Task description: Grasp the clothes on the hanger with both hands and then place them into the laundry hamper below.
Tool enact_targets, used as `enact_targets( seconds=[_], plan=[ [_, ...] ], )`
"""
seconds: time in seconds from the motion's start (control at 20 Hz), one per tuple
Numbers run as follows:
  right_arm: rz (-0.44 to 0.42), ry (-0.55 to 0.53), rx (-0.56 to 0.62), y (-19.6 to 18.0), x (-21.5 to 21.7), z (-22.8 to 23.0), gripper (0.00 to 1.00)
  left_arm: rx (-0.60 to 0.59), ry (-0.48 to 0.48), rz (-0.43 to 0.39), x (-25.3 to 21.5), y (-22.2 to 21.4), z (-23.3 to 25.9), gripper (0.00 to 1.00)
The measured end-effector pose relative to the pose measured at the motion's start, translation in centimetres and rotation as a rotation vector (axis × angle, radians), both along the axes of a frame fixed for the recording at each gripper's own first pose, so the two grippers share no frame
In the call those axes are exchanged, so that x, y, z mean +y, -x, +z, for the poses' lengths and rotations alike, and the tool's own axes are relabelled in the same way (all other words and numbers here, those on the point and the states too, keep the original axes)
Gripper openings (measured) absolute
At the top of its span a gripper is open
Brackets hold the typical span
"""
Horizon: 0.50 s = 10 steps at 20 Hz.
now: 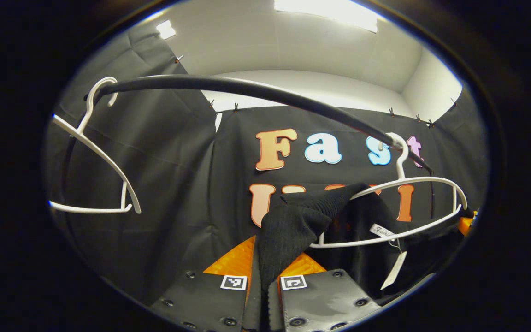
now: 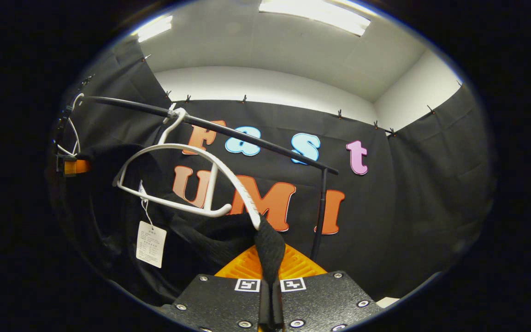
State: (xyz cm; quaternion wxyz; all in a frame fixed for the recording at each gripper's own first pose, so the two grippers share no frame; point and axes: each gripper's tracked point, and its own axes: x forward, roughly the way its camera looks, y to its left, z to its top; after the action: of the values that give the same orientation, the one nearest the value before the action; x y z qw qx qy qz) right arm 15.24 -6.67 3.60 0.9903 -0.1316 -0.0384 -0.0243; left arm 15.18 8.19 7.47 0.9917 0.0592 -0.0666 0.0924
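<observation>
Clothes: a black knitted top point(image 1: 293, 226) hangs on a white hanger point(image 1: 413, 203) on the dark rail point(image 1: 247, 90). In the left gripper view it sits near the middle, spreading toward 3 o'clock.
Left tongs: the left gripper point(image 1: 263, 288) is closed narrow, and a fold of the black top is pinched between both fingers. This looks like one shoulder of the top.
Right tongs: the right gripper point(image 2: 270, 288) is closed narrow too, with a strip of the top pinched, just under the hanger's end.
Why held so: I think each gripper holds one shoulder so the top can slide off both hanger ends together.
Paper tag: a white tag point(image 2: 151, 243) dangles on a string at about 8 o'clock in the right gripper view. It could snag on the hanger bar.
Other hanger: a bare white hanger point(image 1: 95, 157) hangs at 9 o'clock in the left gripper view, well apart from the top.
Open room: there is free space between the two hangers. The rail's post point(image 2: 319, 216) stands near the right gripper, at about 1 o'clock.
Hamper: I cannot see it, so I cannot tell where it is.
</observation>
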Motion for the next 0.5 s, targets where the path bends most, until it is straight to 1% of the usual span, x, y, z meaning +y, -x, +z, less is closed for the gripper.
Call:
enact_targets(
  seconds=[0.05,0.15,0.25,0.3,0.4,0.5],
  plan=[
    [0.011,-0.009,0.012,0.4,0.5,-0.4,0.02,0.003,-0.018,0.014,0.7,-0.8,0.1,0.13],
    [0.033,-0.03,0.013,1.1,1.3,-0.7,0.02,0.009,-0.06,0.037,1.6,-2.4,0.0,0.13],
    [0.045,-0.035,0.031,1.8,2.1,-1.9,0.02,0.044,-0.073,0.056,2.8,-3.8,-1.0,0.13],
    [0.048,-0.038,0.043,2.1,2.3,-2.4,0.02,0.069,-0.062,0.075,3.8,-3.9,-1.6,0.13],
    [0.072,-0.068,0.054,2.3,3.6,-3.2,0.02,0.106,-0.014,0.085,5.2,-2.8,-3.2,0.13],
    [0.087,-0.079,0.068,2.7,4.3,-3.9,0.02,0.123,0.005,0.106,6.3,-2.1,-4.5,0.13]
  ],
)
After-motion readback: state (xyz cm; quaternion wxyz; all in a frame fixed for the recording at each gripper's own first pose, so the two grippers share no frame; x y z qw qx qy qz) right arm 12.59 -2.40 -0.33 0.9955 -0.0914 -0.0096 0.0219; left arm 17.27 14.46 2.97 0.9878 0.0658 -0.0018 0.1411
